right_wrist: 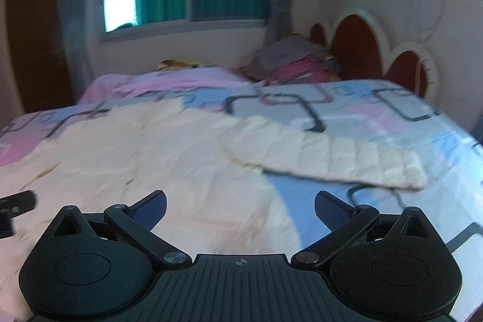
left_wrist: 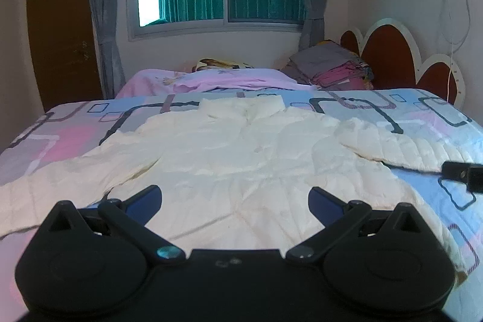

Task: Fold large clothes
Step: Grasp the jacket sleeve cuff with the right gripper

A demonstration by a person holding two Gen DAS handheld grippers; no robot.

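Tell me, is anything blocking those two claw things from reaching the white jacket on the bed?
Nothing visible is. The white jacket lies spread flat on the bed, directly ahead of the open left gripper and the open right gripper. The folded pile sits far back by the headboard, out of the way.

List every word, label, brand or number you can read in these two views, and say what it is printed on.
None can be read.
The white quilted jacket, the patterned bedsheet and both grippers, left and right, show no lettering.
The stack of folded clothes is too distant to tell.
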